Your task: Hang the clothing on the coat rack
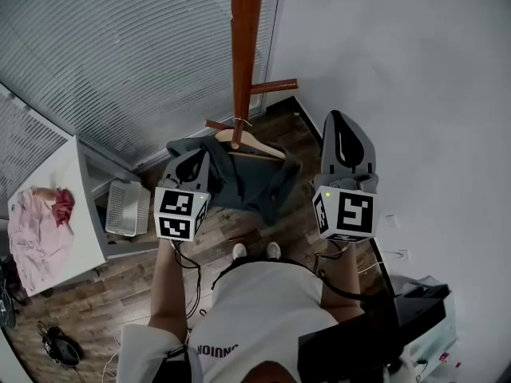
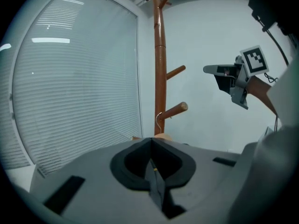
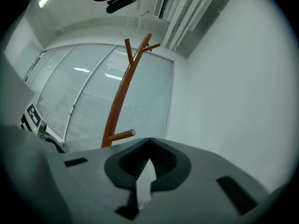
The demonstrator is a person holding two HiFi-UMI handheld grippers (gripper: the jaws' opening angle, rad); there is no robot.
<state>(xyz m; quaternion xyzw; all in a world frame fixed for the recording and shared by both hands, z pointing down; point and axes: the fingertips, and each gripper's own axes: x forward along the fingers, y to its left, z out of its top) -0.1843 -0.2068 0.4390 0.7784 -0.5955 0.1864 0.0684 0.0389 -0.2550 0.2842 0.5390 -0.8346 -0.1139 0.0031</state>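
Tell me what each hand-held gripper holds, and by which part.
Nothing is held. The left hand-held gripper and the right hand-held gripper each have jaws together with nothing between them; the dark clothing hangs on its hanger from the coat rack.

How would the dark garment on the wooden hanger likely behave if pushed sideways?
Probably floppy: the dark garment sags in folds below the wooden hanger. It would likely swing, not slide, since the hanger's thin hook only loops over a peg. The hanger looks stiff, so the shoulders should stay spread.
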